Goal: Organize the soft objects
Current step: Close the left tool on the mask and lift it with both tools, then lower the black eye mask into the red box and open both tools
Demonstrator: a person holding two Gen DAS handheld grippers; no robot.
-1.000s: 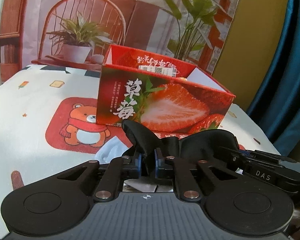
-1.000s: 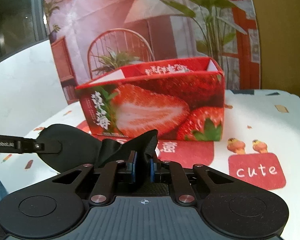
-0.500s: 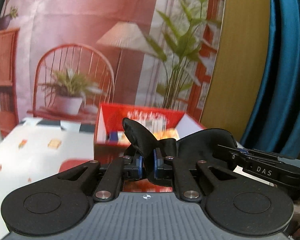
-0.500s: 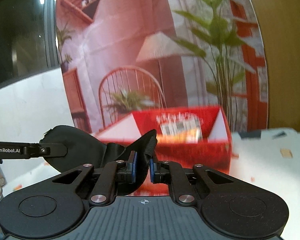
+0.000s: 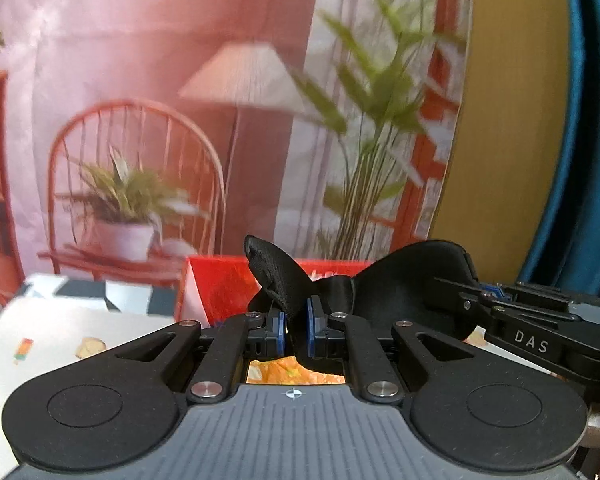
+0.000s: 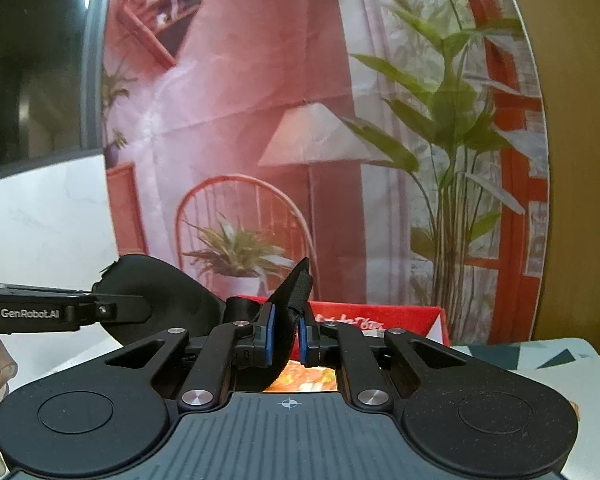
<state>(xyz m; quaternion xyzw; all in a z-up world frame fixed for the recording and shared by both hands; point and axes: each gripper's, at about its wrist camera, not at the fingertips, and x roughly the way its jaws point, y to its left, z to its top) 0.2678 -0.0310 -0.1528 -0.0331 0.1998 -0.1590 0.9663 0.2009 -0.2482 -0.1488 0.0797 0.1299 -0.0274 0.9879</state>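
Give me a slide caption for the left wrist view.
Left gripper and right gripper hold a black eye mask above the open red box.

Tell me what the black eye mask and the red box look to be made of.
Black eye mask: soft padded fabric, matte, visible weave and a stitched edge; it folds between the tongs.
Red box: probably printed cardboard, glossy; thin stiff walls with a white inner face.

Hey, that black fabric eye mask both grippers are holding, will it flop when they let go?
Probably floppy: the black eye mask folds and sags between the left hand-held gripper and right hand-held gripper. Likely light, since thin pinches hold it over the red box.
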